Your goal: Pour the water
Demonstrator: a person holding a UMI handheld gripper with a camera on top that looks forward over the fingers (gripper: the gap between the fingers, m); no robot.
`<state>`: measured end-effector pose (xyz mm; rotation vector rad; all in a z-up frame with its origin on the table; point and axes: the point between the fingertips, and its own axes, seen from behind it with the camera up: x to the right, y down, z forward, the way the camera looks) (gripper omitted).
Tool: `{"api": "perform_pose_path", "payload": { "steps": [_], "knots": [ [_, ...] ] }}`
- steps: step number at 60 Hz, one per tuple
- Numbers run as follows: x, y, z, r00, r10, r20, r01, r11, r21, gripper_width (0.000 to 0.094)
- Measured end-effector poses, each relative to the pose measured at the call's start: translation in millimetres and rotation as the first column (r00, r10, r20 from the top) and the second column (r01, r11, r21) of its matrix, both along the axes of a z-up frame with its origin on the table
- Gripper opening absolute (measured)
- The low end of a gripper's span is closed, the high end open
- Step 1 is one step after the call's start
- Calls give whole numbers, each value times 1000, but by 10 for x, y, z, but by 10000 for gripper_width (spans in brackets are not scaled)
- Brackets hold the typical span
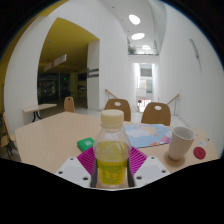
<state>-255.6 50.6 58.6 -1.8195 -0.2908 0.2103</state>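
A clear plastic bottle (111,152) with a pale cap and yellowish liquid stands upright between my fingers. My gripper (111,168) is shut on it, both magenta pads (87,160) pressing its sides. The bottle is held above the light wooden table (50,135). A white paper cup (181,142) stands on the table to the right of the bottle, a little beyond my fingers. A small red cap-like object (199,153) lies just right of the cup.
A light blue sheet or tray (150,135) lies on the table behind the bottle. A green object (85,145) sits just left of the bottle. Wooden chairs (155,112) stand at the table's far side. A second table (38,107) stands far left.
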Motion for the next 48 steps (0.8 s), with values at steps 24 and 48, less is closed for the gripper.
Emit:
{"api": "perform_pose_path", "payload": {
  "steps": [24, 48],
  "knots": [
    [-9, 83, 55, 967, 4, -256, -27, 996, -84, 293],
    [663, 716, 891, -8, -293, -956, -218, 934, -284, 290]
  ]
}}
